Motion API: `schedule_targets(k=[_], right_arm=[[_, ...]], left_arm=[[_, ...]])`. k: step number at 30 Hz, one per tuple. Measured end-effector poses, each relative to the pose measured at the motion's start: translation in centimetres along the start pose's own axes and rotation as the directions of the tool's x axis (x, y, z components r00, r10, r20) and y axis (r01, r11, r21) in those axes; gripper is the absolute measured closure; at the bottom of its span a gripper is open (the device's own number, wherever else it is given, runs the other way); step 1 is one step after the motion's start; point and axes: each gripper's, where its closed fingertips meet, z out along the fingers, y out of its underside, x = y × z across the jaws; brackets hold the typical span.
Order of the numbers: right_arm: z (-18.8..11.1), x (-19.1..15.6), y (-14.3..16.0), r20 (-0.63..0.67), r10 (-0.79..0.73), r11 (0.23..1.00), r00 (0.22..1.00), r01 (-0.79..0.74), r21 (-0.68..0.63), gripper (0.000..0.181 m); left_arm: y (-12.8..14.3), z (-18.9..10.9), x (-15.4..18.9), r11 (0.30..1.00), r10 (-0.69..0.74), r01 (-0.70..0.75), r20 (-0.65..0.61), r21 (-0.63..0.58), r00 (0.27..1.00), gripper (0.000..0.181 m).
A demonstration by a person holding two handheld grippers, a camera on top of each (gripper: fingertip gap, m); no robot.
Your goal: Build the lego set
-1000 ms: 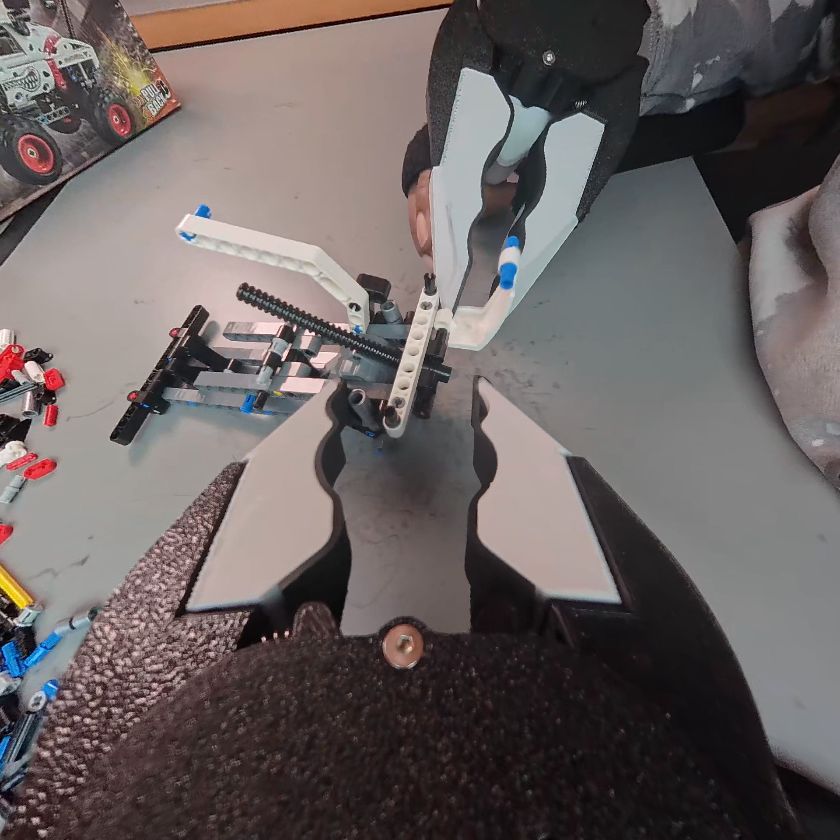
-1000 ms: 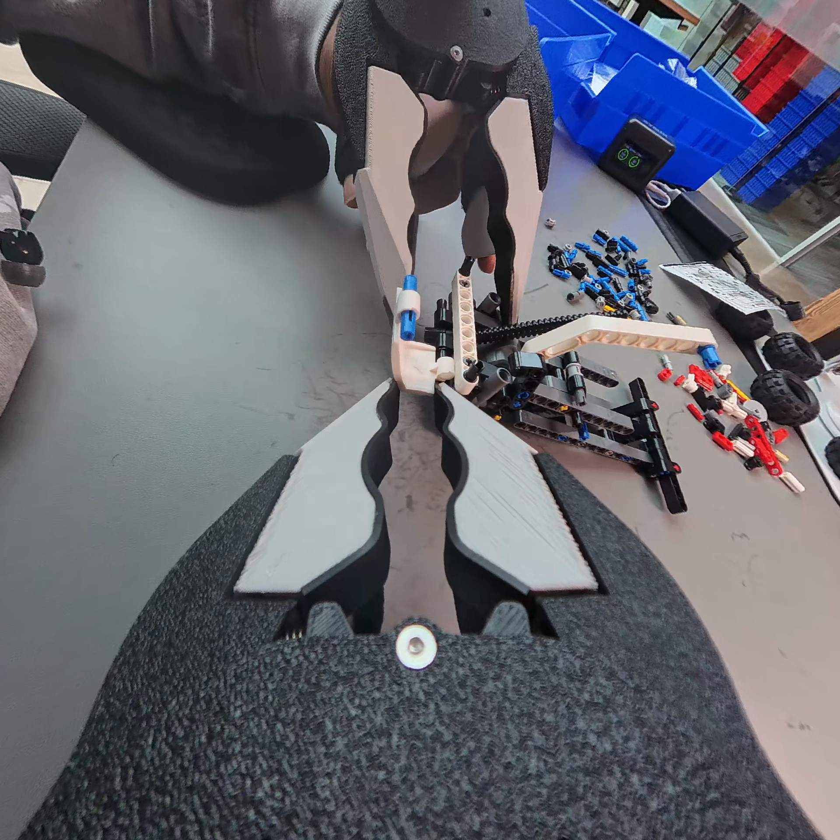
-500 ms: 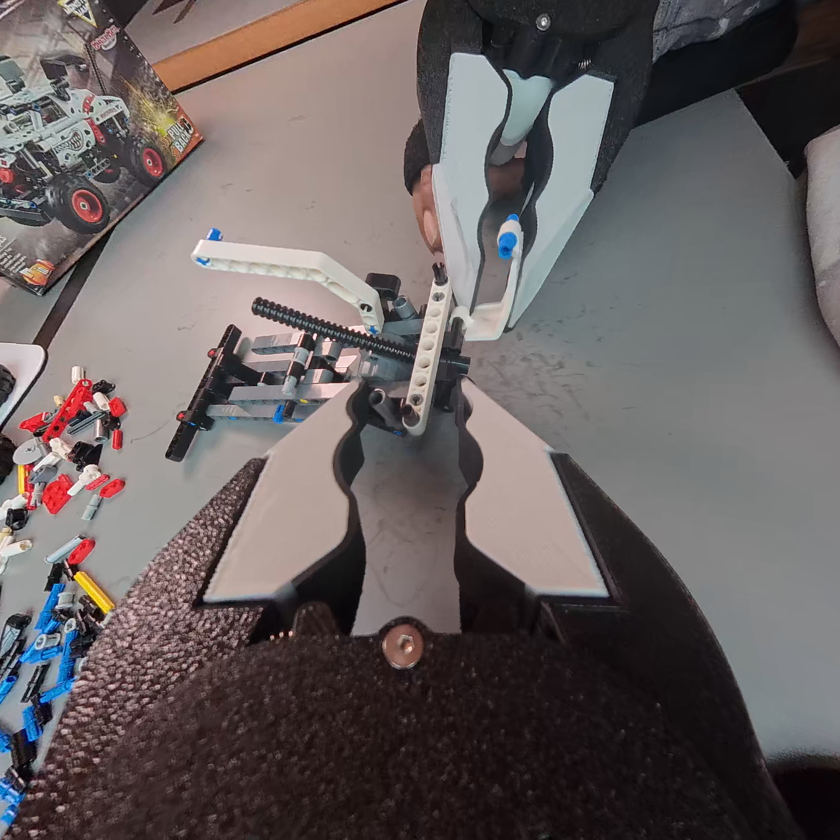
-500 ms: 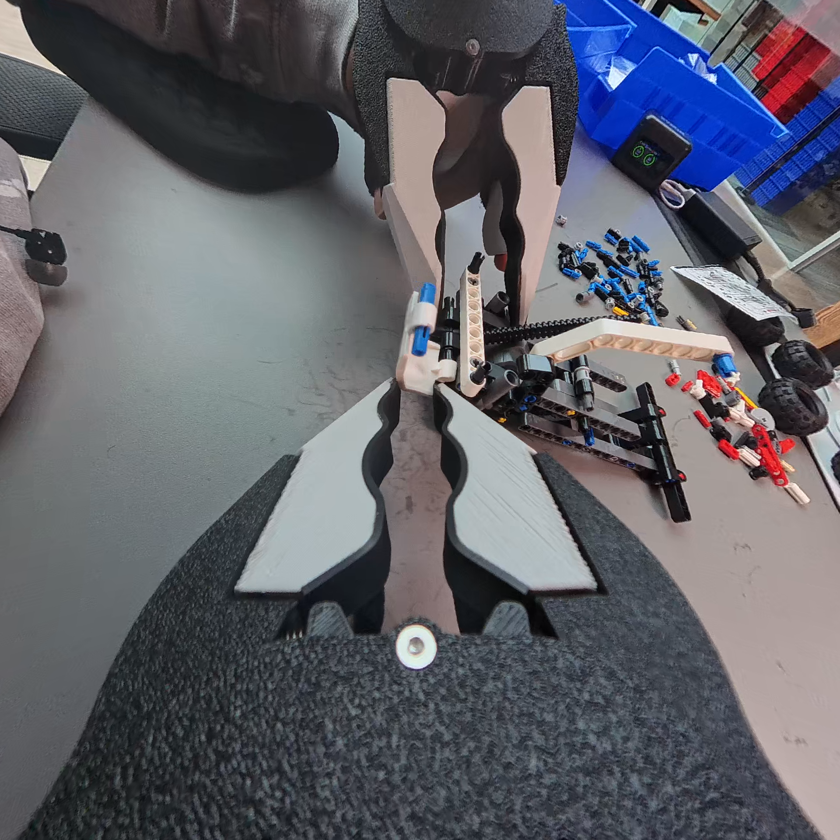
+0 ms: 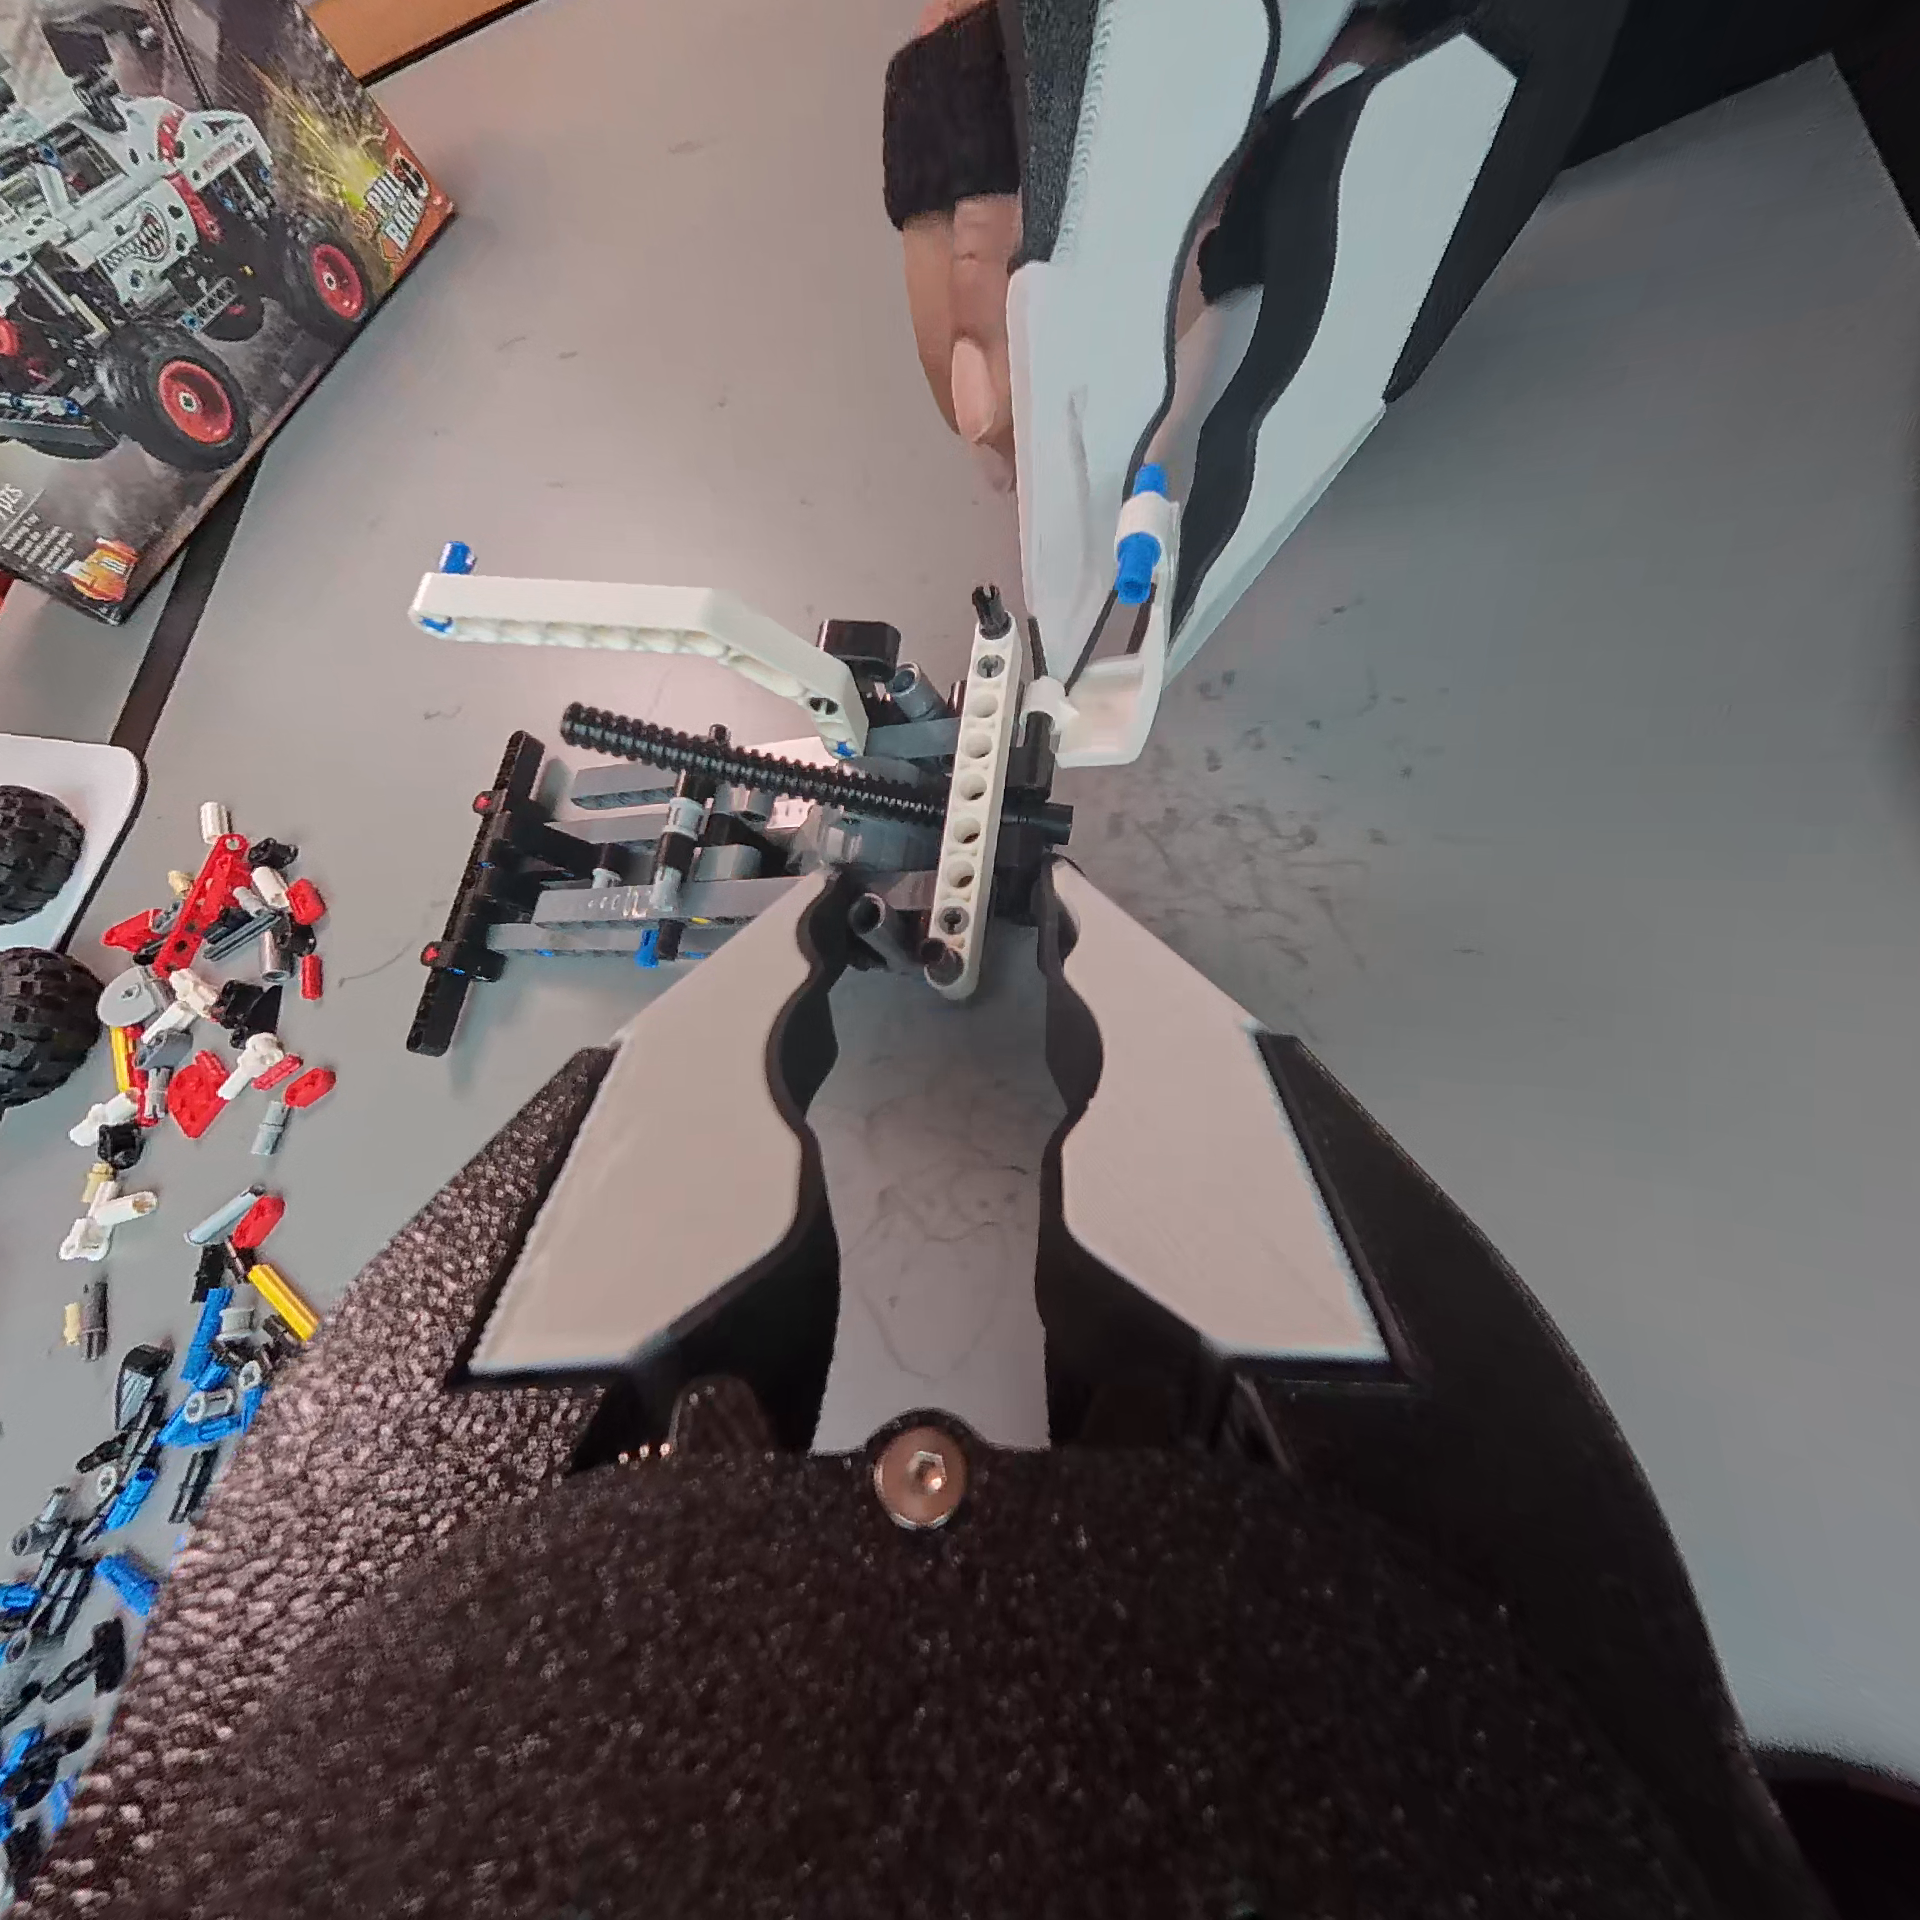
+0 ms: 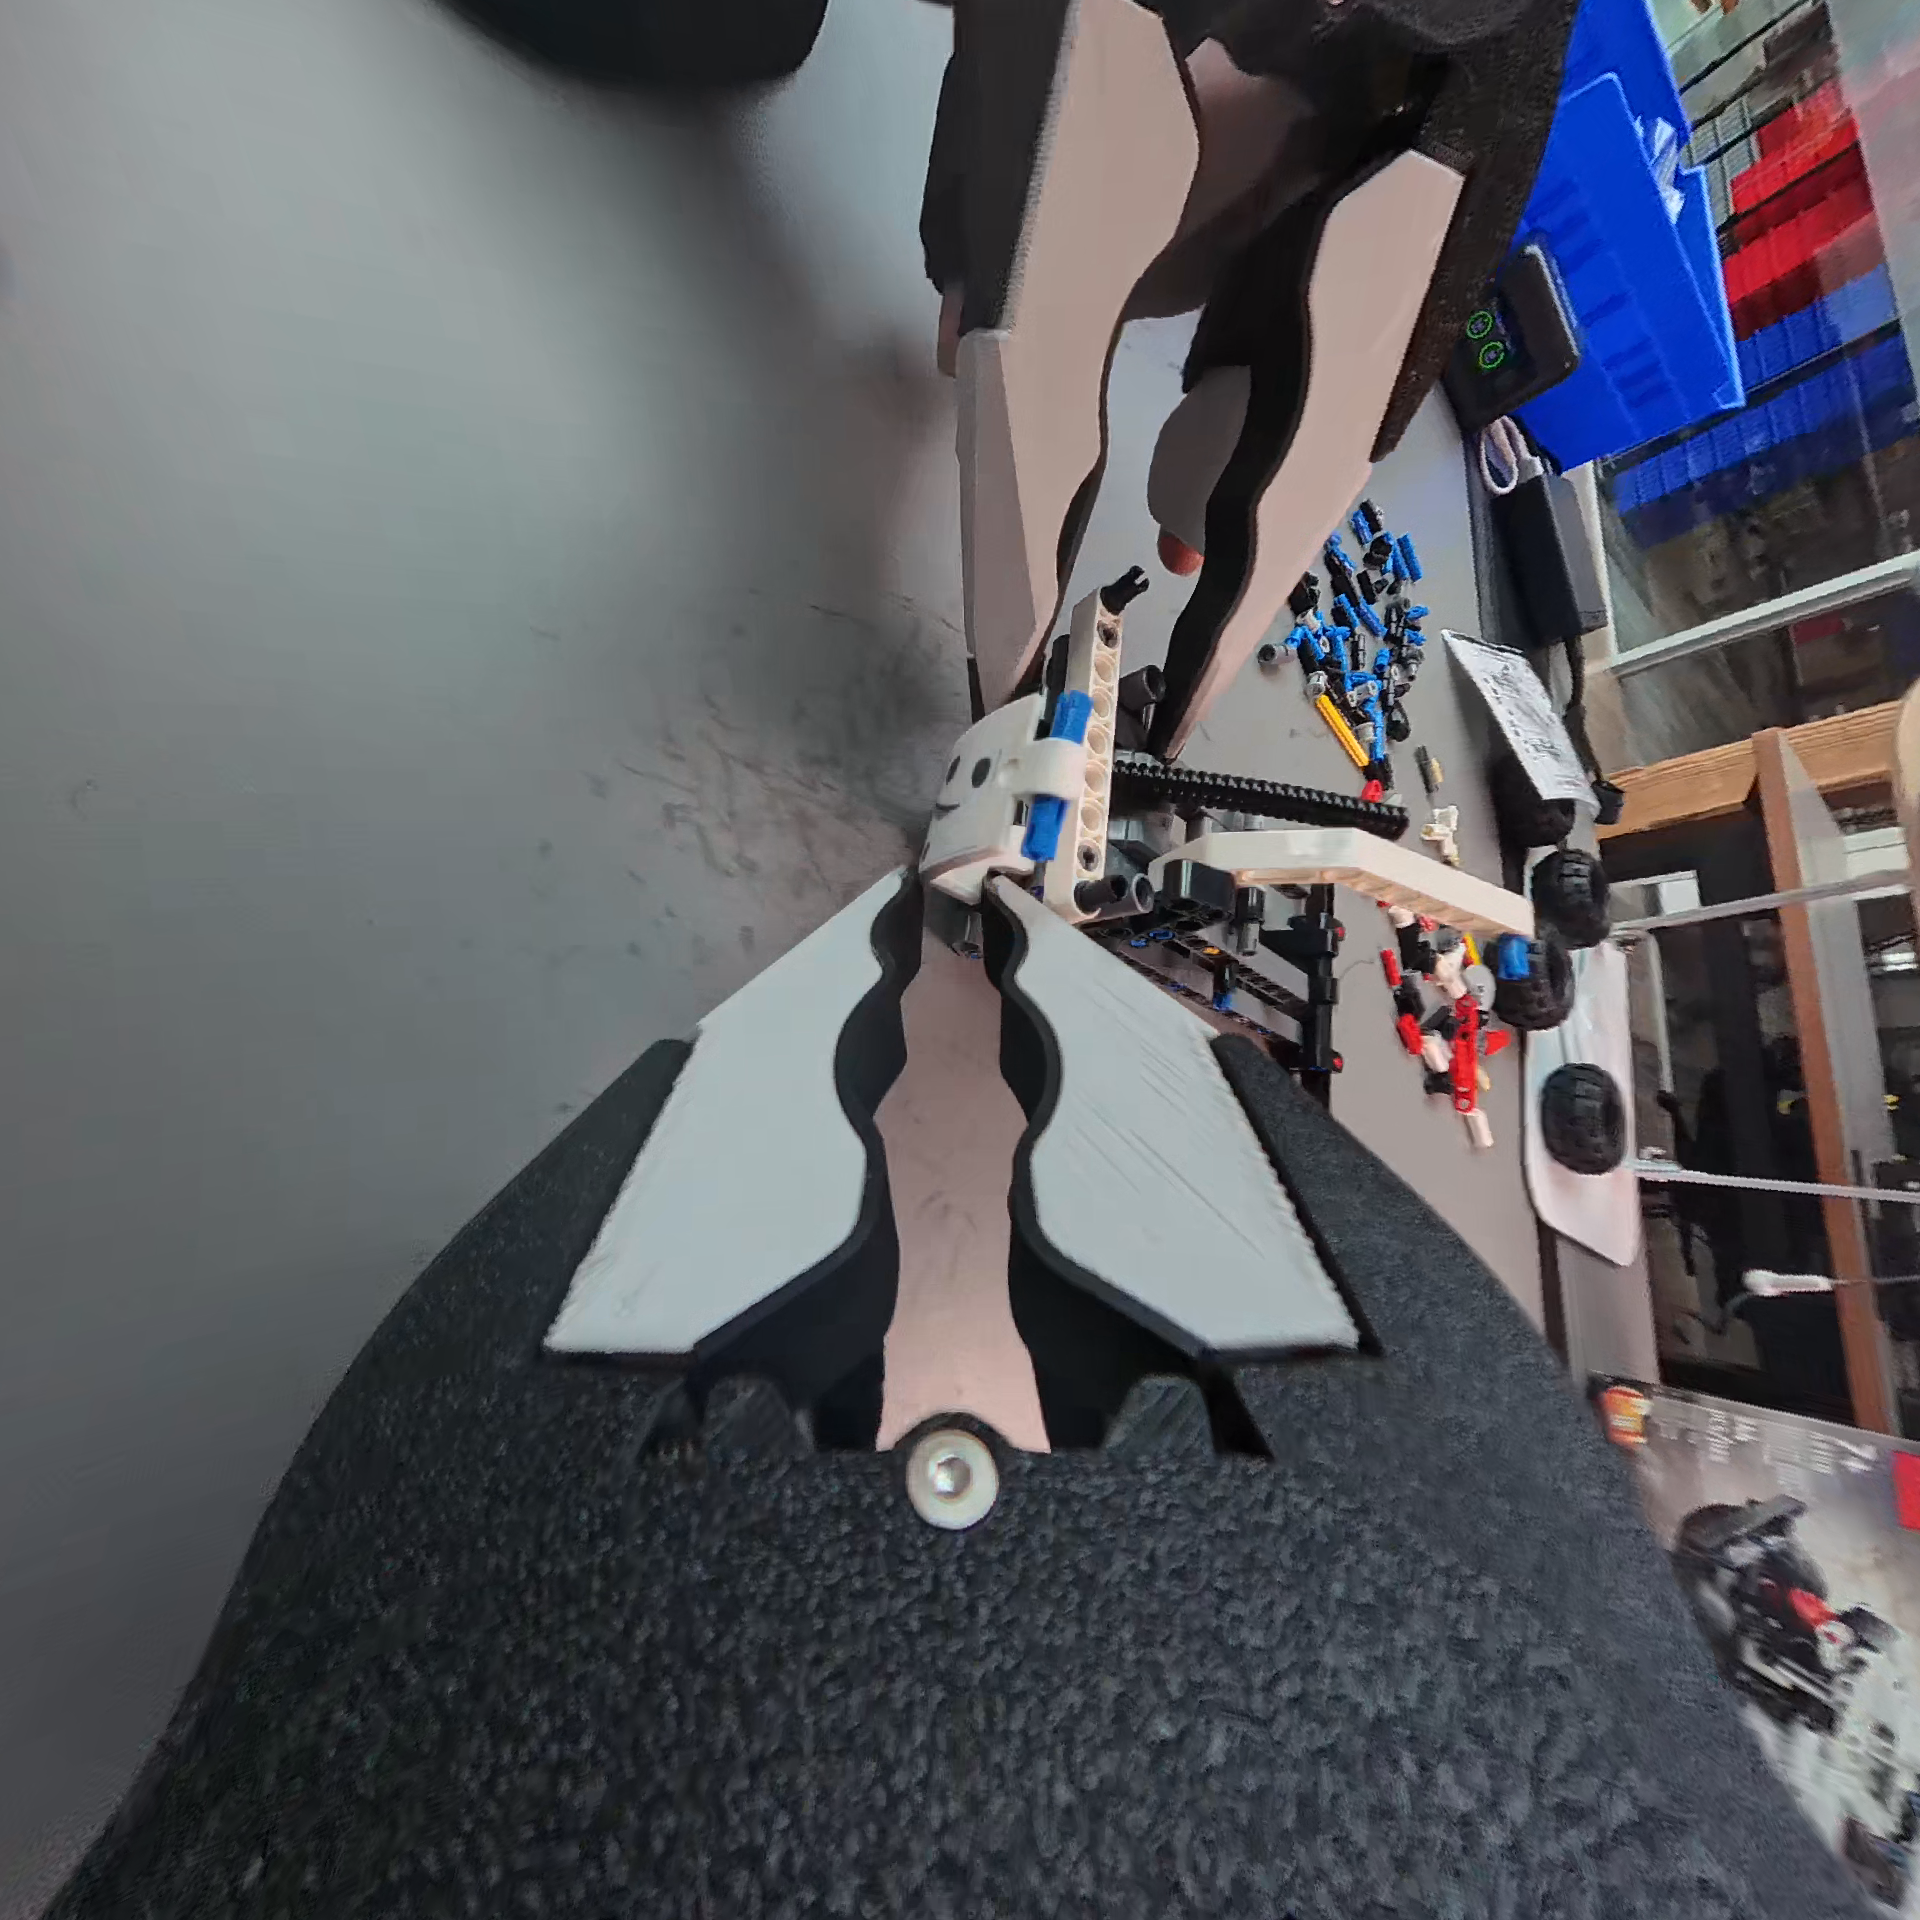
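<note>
Moved since before: both grippers have come in closer to the truck frame (image 5: 727, 842), and the right wrist view has tipped over on its side.
Table: one grey table (image 5: 1507, 935) holds it all.
Box: one toy box (image 5: 156, 260) lies at the far left corner, with a picture of the truck on it.
Truck frame: one half-built frame, black and grey, lies flat on the table between the two grippers. It has one long black bumpy rod, one bent white arm (image 5: 623, 618) sticking out to the left, and one white beam with holes (image 5: 971, 800) standing up at the near end.
Left gripper (image 5: 935, 914): its fingers are spread apart, one on each side of the frame's end. I cannot tell if they touch it.
Right gripper (image 6: 951, 888): its fingers pinch one white curved piece (image 6: 982, 795) with one blue pin (image 6: 1060, 764) clipped on it. The piece sits right against the white beam with holes.
Wheels: four black tyres (image 6: 1569, 894) show in the right wrist view, off to the side.
Small loose parts: two piles, one red and white (image 5: 208, 997), one blue and black (image 6: 1356, 613). Too many to count.
Step now: I think the white curved piece is being joined to the beam.
Next move: push it straight in, lined up with the holes, while the left gripper keeps the frame from sliding.
</note>
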Motion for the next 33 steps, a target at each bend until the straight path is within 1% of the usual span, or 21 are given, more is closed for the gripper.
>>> schedule_targets(k=[1, 2, 3, 6, 10, 14, 19, 22, 25, 28, 33], right_arm=[[-0.08, 0.13, 0.06, -0.01, -0.045, 0.999, 0.999, 0.045, -0.019, 0.172], [-0.26, 0.64, -0.23, -0.039, -0.08, 0.997, 0.996, 0.079, -0.017, 0.18], [-0.41, 1.06, -0.18, -0.047, -0.099, 0.995, 0.994, 0.098, -0.032, 0.18], [-0.54, 1.03, 0.0, -0.015, -0.174, 0.983, 0.985, 0.172, -0.058, 0.18], [-0.55, 1.02, 0.03, -0.028, -0.078, 0.997, 0.997, 0.078, -0.009, 0.18], [-0.44, 1.06, -0.09, -0.085, -0.055, 0.998, 0.995, 0.058, 0.034, 0.18], [-0.3, 0.96, 0.03, -0.161, -0.164, 0.975, 0.973, 0.185, 0.122, 0.18], [0.08, 0.78, -0.22, -0.231, -0.279, 0.939, 0.932, 0.316, 0.139, 0.18], [0.22, 0.86, -0.38, -0.277, -0.35, 0.906, 0.895, 0.398, 0.143, 0.181], [0.23, 0.69, -0.49, -0.298, -0.393, 0.877, 0.87, 0.452, 0.162, 0.181], [0.22, 0.56, -0.58, -0.288, -0.458, 0.826, 0.841, 0.522, 0.212, 0.181]], left_arm=[[-0.02, 0.05, -0.03, 1.0, -0.003, 0.003, 0.002, -0.018, 1.0, 0.144], [-0.02, 0.09, -0.04, 0.999, -0.002, 0.002, 0.002, -0.032, 1.0, 0.144], [-0.11, 0.14, -0.01, 0.999, -0.004, 0.004, 0.0, -0.039, 1.0, 0.145], [-0.25, 0.33, -0.05, 0.999, -0.019, 0.019, 0.011, -0.041, 1.0, 0.144], [-0.27, 0.33, -0.01, 0.998, -0.053, 0.054, 0.027, -0.03, 0.998, 0.144], [-0.28, 0.26, -0.02, 0.997, -0.074, 0.074, 0.027, -0.019, 0.997, 0.144], [-0.32, 0.24, 0.01, 0.997, -0.078, 0.078, 0.004, 0.014, 0.997, 0.145], [-0.33, 0.23, 0.06, 0.996, -0.084, 0.084, -0.005, 0.035, 0.996, 0.145], [-0.31, 0.2, 0.1, 0.996, -0.084, 0.084, -0.004, 0.039, 0.996, 0.145], [-0.34, 0.13, 0.26, 0.996, -0.072, 0.073, -0.024, 0.056, 0.997, 0.145], [-0.43, 0.07, 0.3, 0.991, -0.078, 0.086, -0.075, 0.106, 0.994, 0.145]])
